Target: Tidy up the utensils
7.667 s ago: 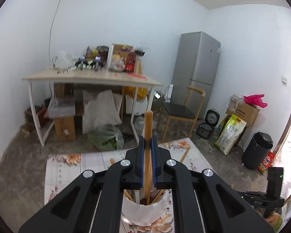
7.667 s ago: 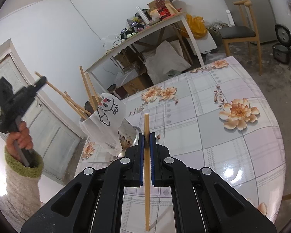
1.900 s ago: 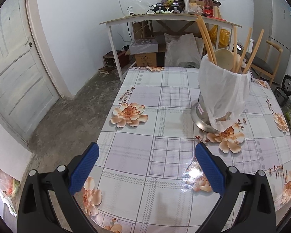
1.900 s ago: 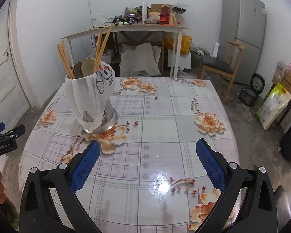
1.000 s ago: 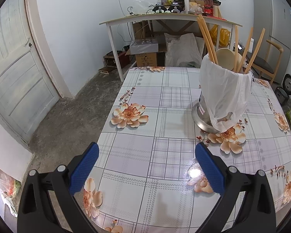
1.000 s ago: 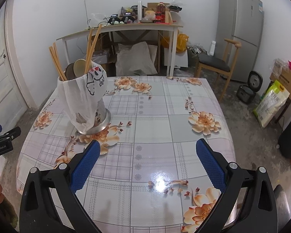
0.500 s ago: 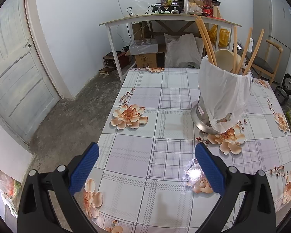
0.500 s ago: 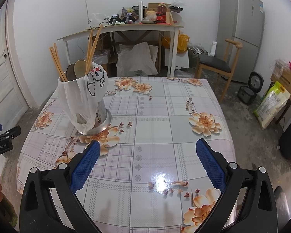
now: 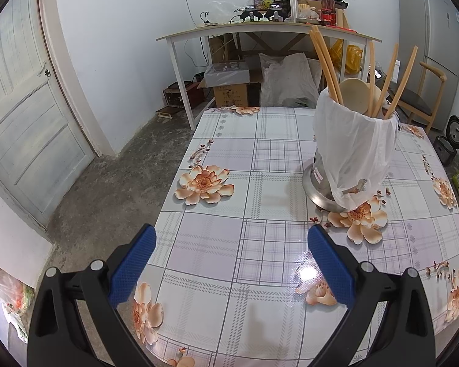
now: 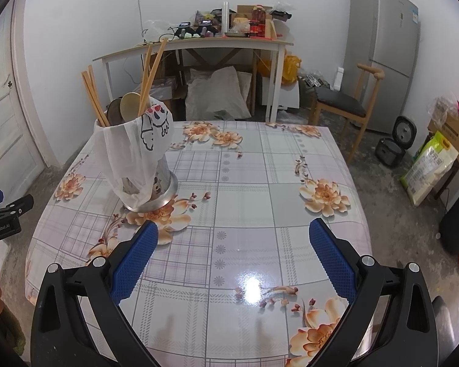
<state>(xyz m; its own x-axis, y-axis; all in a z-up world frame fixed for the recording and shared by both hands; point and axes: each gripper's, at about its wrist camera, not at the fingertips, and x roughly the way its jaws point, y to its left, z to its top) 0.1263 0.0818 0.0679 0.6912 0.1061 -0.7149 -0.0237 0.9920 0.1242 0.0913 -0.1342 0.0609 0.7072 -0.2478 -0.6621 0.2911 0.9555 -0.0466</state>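
Small bare room with white walls and a rough concrete floor: a cluttered white desk [image 10: 199, 44] along the back wall, a fridge [image 10: 382, 52] in the corner, and a wooden chair [image 10: 345, 104] beside it. Up front is the table [image 10: 260, 202] with its glossy floral plaid cover, and that's where I'm working.

From what I can see, this job looks basically done. The utensil holder [image 9: 352, 153], a metal pot with a white plastic bag draped over it, stands upright on the table's left half in the right wrist view. The chopsticks [image 9: 326, 67] stick out of the top at a few angles, along with a wooden spoon [image 9: 353, 94] and what looks like a darker spoon behind it, though I can't make that one out well. I don't see a single loose utensil anywhere on the tabletop in either view, so I'd say there's nothing left to collect.

My left gripper [image 9: 231, 267] hangs over the near left edge of the table with its jaws spread wide and nothing between them. The right gripper [image 10: 232, 258] is the same: jaws wide apart, empty, over the near edge, with the holder off to its left and well clear. Neither is touching anything.

If anything's left, maybe straightening the chopsticks, but that's a judgement call.
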